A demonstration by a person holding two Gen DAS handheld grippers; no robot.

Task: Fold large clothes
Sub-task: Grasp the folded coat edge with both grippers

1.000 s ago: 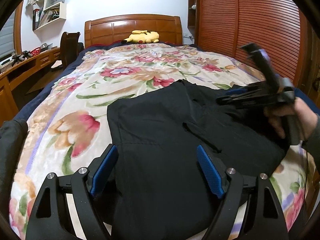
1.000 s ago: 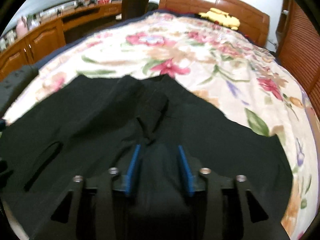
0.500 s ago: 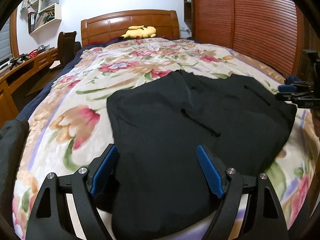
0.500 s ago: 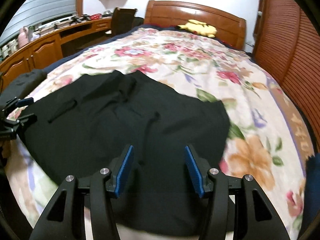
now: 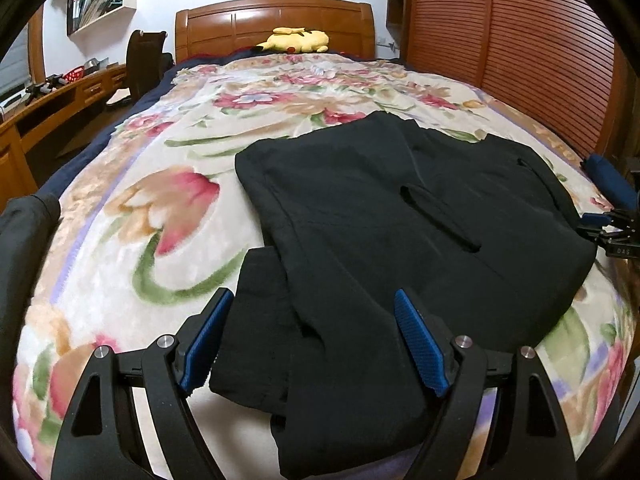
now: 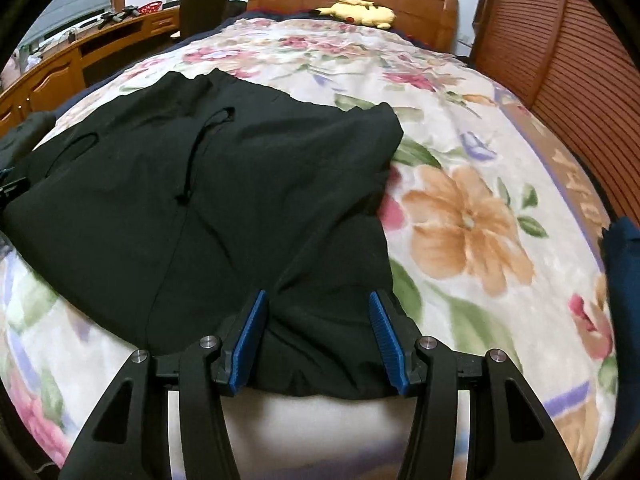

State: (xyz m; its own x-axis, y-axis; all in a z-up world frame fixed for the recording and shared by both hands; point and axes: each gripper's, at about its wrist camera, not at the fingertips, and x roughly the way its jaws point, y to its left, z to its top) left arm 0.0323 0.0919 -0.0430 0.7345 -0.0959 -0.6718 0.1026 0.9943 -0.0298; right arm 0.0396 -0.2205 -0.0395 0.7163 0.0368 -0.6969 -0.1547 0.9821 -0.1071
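On plush floral blanket [image 5: 132, 240], matte black folded garment [image 5: 400, 220], creased.

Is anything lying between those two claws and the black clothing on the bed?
Nothing visible. The black garment lies flat on the floral blanket; the left claw and right claw hang open right over its near edge.

Bed [image 5: 132, 236] with wooden headboard, covered by a floral blanket in cream, pink and orange. Black garment [image 5: 400, 216] spread flat across the foot end, reaching the foot edge, one folded layer sticking out at its left side. Yellow plush toy [image 5: 294, 40] lies at the head end, against the headboard.
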